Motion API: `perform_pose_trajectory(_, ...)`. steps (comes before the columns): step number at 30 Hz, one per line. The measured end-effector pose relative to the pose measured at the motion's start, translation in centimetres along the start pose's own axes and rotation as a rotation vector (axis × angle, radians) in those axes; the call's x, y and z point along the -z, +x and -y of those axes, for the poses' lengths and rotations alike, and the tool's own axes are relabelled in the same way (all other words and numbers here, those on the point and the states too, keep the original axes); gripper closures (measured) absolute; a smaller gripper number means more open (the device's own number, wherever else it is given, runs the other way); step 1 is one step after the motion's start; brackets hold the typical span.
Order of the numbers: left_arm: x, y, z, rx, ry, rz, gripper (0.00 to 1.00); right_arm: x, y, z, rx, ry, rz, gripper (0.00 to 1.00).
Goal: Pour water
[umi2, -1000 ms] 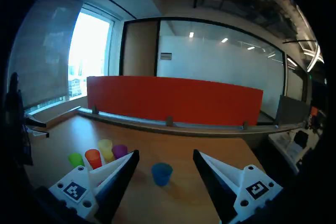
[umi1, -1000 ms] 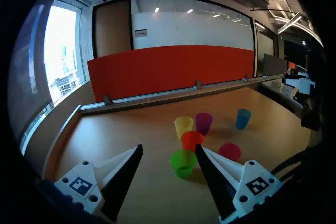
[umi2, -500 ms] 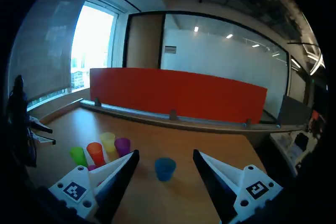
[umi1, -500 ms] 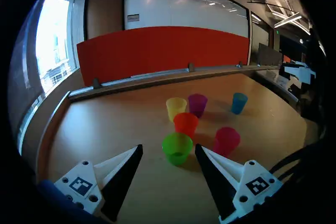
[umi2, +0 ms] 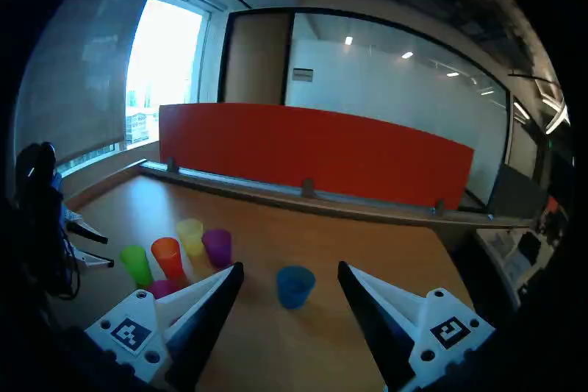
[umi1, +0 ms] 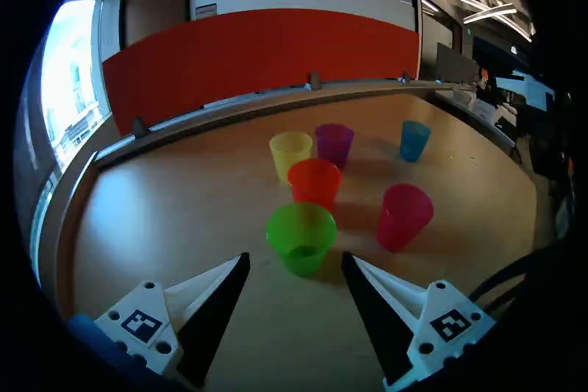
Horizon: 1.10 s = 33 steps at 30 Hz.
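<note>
We see a wooden table (umi1: 184, 201) in an office, with a red partition (umi1: 257, 54) along its far edge, a bright window (umi1: 66, 90) to one side and a glass wall behind. Six cups stand upright on the table. A green cup (umi1: 300, 237) is nearest, with an orange cup (umi1: 314, 182) just behind it, then a yellow cup (umi1: 290, 155) and a purple cup (umi1: 334, 144) side by side. A pink cup (umi1: 403, 215) stands beside the green one, and a blue cup (umi1: 414, 140) is well apart. The left gripper (umi1: 294, 256) is spread wide and holds nothing. The green cup sits just ahead between its fingers, and neither finger presses on it. In the right gripper view, the right gripper (umi2: 290, 265) is also spread wide and empty. The blue cup lies ahead between its fingers, untouched.
</note>
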<state>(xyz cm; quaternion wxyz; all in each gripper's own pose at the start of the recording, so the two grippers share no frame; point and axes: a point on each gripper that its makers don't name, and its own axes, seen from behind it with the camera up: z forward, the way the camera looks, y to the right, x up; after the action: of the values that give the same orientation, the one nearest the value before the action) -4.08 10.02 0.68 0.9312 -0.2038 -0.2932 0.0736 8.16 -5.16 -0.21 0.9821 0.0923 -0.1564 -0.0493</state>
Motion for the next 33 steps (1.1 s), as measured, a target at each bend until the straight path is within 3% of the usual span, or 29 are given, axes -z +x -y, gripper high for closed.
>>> perform_pose_trajectory(12, -3.7, -1.6, -0.1, -0.002, -0.040, 0.061, 0.08, -0.5, -0.5, -0.3, 0.025, -0.003, 0.023, 0.00)
perform_pose_trajectory(21, -5.6, -1.8, -0.4, -0.045, -0.047, 0.072, 0.08, -0.6, -1.2, -0.3, 0.027, -0.001, 0.039, 0.00)
perform_pose_trajectory(33, -7.2, -1.2, -0.4, -0.059, -0.042, 0.052, 0.08, -0.3, -2.1, -0.6, 0.031, -0.006, 0.059, 0.00)
